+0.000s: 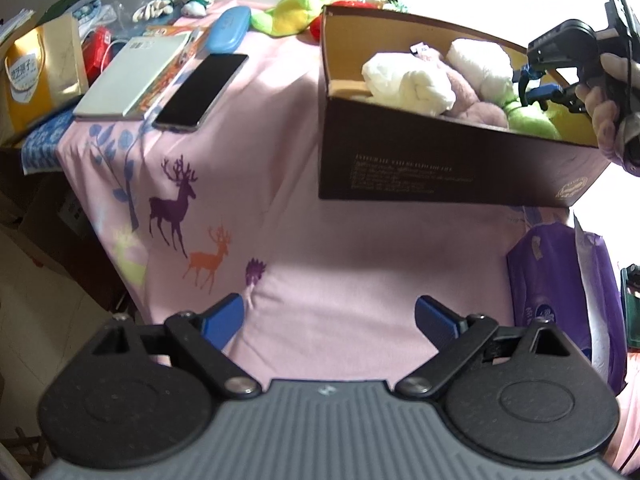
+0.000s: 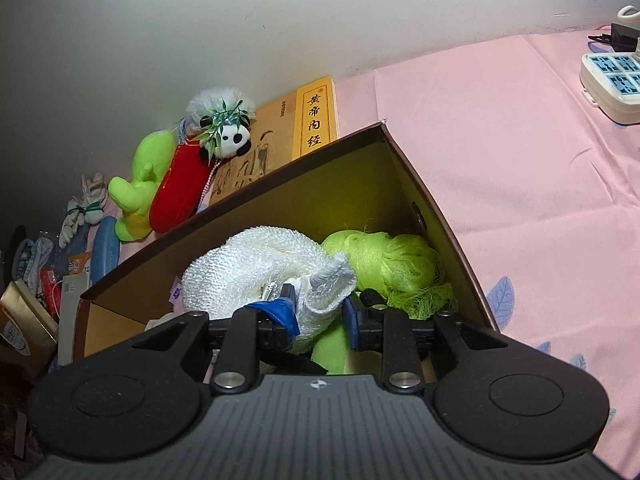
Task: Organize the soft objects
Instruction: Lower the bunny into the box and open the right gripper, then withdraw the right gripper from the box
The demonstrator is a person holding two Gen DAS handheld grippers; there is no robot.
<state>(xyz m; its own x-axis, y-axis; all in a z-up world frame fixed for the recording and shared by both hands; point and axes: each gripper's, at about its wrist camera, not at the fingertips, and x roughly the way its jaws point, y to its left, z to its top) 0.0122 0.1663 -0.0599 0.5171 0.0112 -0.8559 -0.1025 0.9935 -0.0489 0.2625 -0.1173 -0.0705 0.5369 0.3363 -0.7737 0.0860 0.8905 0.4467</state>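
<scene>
right gripper (image 2: pixel 318 314) sat low in box (image 2: pixel 440 216), jaws loosened around white cloth (image 2: pixel 256 268) — corner might snag, lift out; left gripper (image 1: pixel 330 318) open, empty.

Bare cloth (image 1: pixel 328 240) before crowded box (image 1: pixel 440 160)

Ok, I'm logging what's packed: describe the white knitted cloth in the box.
The white knitted cloth is a soft, open-weave bundle, loosely rolled. It lies inside the brown cardboard box, against the lime-green mesh bundle. One folded corner sticks up between the fingers of the right tool.
</scene>
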